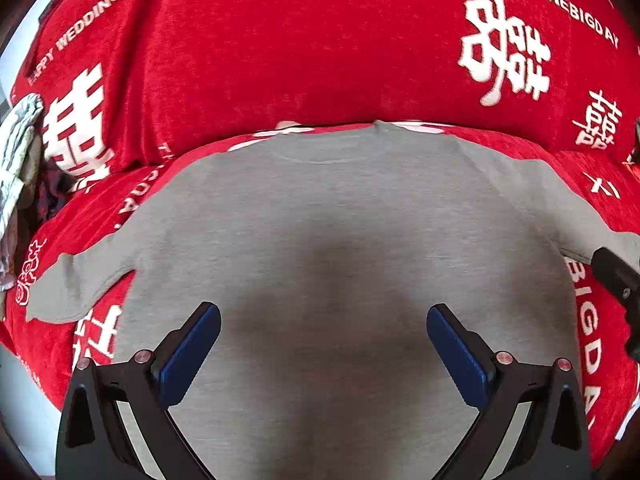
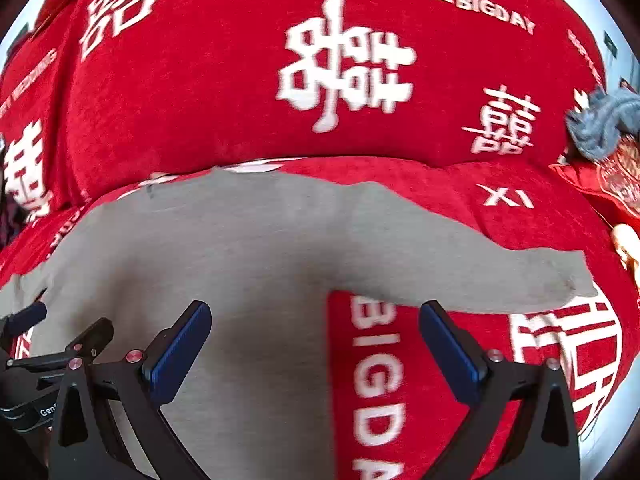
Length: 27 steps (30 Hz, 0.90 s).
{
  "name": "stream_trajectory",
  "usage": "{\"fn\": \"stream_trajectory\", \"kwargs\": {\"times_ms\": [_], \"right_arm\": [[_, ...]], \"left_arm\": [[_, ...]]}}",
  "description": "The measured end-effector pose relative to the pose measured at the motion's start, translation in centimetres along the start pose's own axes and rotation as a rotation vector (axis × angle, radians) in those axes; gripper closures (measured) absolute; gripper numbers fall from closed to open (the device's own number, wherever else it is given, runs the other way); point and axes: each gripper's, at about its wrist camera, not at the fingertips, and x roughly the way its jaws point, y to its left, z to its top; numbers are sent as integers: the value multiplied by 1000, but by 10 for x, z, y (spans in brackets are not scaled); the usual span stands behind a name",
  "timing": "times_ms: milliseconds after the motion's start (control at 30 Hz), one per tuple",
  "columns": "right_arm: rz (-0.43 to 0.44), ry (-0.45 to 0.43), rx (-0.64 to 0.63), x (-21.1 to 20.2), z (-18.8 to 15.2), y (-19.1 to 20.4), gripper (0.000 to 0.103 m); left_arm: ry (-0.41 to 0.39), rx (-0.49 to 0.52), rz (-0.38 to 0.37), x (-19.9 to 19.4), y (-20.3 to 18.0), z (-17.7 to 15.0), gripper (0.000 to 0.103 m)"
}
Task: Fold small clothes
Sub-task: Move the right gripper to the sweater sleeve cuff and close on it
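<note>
Shirt flat on sofa. Left gripper, right gripper: fingers wide apart, empty (hovering). Risk: pinching cover with sleeve.

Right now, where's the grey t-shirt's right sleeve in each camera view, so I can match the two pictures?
Left wrist view: the right sleeve runs down the right edge, its end hidden by the right gripper's finger.
Right wrist view: the sleeve stretches right across the middle, just beyond the right gripper.
Shared landmark: the white "XI" print on the red cover, just beyond the sleeve.
</note>
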Motion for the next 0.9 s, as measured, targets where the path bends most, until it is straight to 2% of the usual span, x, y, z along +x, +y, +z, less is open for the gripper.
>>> {"fn": "stream_trajectory", "kwargs": {"times_ms": [633, 900], "right_arm": [[-114, 20, 169, 12, 2, -136, 0], [-160, 28, 235, 15, -4, -190, 0]], "left_arm": [[11, 169, -59, -2, -134, 25, 0], [23, 207, -81, 9, -183, 34, 0]]}}
